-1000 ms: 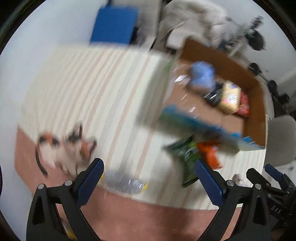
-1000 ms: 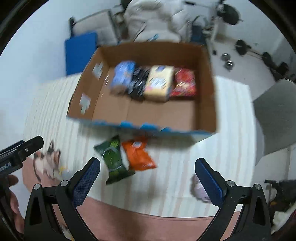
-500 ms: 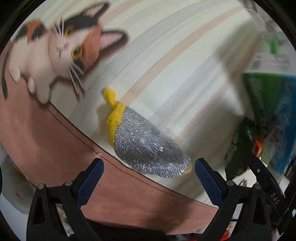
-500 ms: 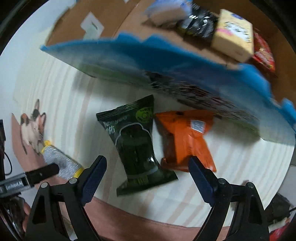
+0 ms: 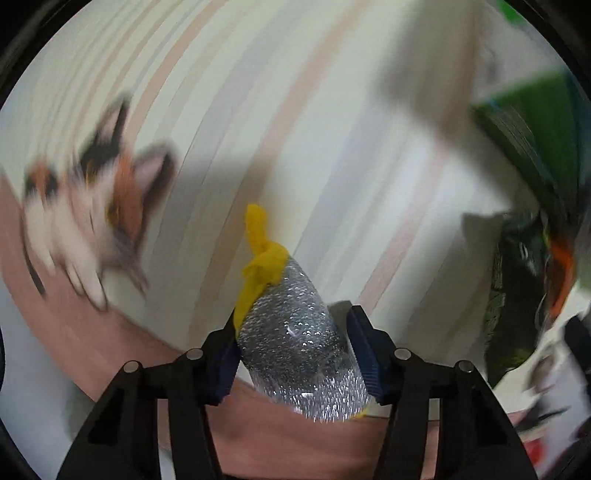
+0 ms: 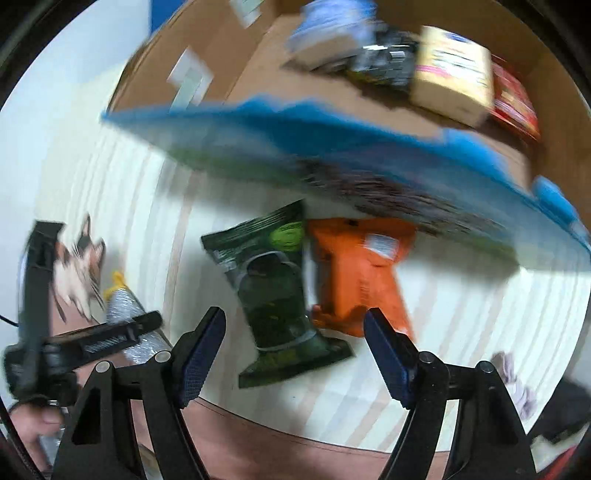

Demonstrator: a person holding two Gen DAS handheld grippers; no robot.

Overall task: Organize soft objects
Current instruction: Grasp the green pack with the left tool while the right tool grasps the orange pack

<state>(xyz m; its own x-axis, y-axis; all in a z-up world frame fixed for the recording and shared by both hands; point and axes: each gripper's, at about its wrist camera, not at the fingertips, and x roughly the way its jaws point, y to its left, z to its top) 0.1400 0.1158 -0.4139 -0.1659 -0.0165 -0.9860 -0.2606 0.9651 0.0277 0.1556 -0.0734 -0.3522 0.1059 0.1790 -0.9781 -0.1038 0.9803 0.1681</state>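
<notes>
The silver mesh pouch (image 5: 306,354), knotted at its far end with a yellow tie (image 5: 260,254), lies at the near edge of the bench, where the striped cloth (image 5: 332,147) meets its pinkish-brown border. The left gripper (image 5: 293,352) is clenched on it, one blue-padded finger pressed against each side of the sparkly body. In the right wrist view the same pouch (image 6: 127,321) shows at the far left, partly hidden by the left gripper's black frame. A calico cat picture (image 5: 92,221) printed on the cloth sits just left of the pouch.

The right gripper (image 6: 295,350) hangs released, fingers spread wide above the cloth. Between and just beyond them lies a dark green snack bag (image 6: 273,291), and touching its right side an orange snack bag (image 6: 358,269). Behind both stands a cardboard box (image 6: 258,74) with a blue-edged front wall, blurred. Inside, along the back, are a pale blue packet (image 6: 325,33), a dark packet (image 6: 388,55), a cream packet (image 6: 454,74) and a red packet (image 6: 513,99).
</notes>
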